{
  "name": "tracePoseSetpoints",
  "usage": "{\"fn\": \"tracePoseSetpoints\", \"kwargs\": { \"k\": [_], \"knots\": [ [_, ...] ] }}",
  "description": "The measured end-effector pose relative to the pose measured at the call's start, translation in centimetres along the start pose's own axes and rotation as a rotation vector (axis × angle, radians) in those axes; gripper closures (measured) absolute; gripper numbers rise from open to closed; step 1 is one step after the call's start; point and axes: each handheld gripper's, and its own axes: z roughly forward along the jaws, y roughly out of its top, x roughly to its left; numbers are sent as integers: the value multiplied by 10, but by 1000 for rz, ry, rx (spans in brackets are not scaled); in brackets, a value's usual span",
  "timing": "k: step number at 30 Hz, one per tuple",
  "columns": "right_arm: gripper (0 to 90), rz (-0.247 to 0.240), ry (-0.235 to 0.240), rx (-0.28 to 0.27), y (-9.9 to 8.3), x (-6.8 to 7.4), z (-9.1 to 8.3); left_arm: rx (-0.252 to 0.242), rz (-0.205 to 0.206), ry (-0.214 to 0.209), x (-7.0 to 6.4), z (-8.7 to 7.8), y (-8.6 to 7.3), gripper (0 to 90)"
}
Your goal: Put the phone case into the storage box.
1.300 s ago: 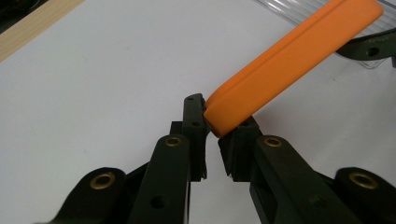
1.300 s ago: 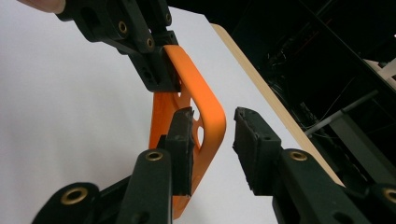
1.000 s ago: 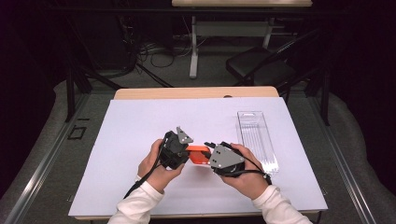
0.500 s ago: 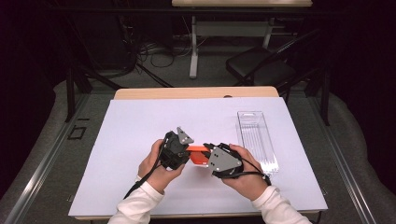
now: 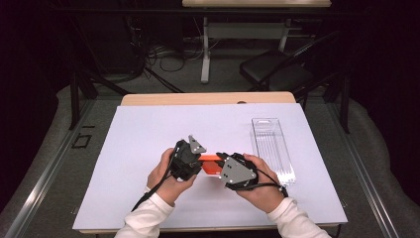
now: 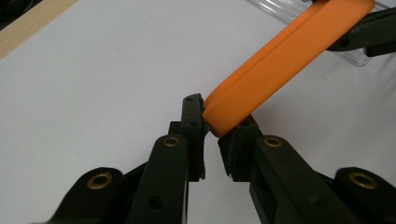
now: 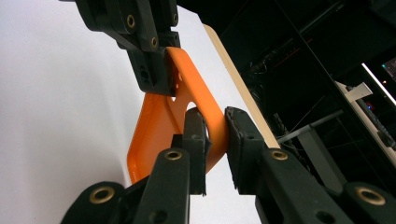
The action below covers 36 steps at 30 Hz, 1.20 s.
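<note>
The right gripper [image 7: 215, 135] has its jaws closed on one edge of the flat orange plastic piece with a cut-out [image 7: 159, 121], and the left gripper [image 6: 211, 140] pinches the opposite end between its jaws. In the last second almost nothing has shifted: both hands sit in the same spot, the orange piece [image 5: 212, 164] bridging the two grippers just above the white sheet covering the counter [image 5: 148, 134]. That stillness suggests a steady two-handed hold, perhaps a handover or a reorientation. The clear ribbed plastic tray [image 5: 272, 148] lies near the right hand, apart from it.
</note>
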Motion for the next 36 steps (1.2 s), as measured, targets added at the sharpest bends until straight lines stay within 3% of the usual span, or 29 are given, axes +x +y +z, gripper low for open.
{"fn": "tracePoseSetpoints", "kwargs": {
  "k": [23, 30, 36],
  "knots": [
    [799, -14, -47, -40, -3, -1, -2, -36, -23, -34, 4, -2, -1, 735],
    [799, -8, -46, -62, -5, -4, -2, -54, -30, -46, 6, -3, -1, 661],
    [798, 0, -42, -78, -9, -6, -1, -71, -48, -86, 10, -4, -2, 585]
  ]
}}
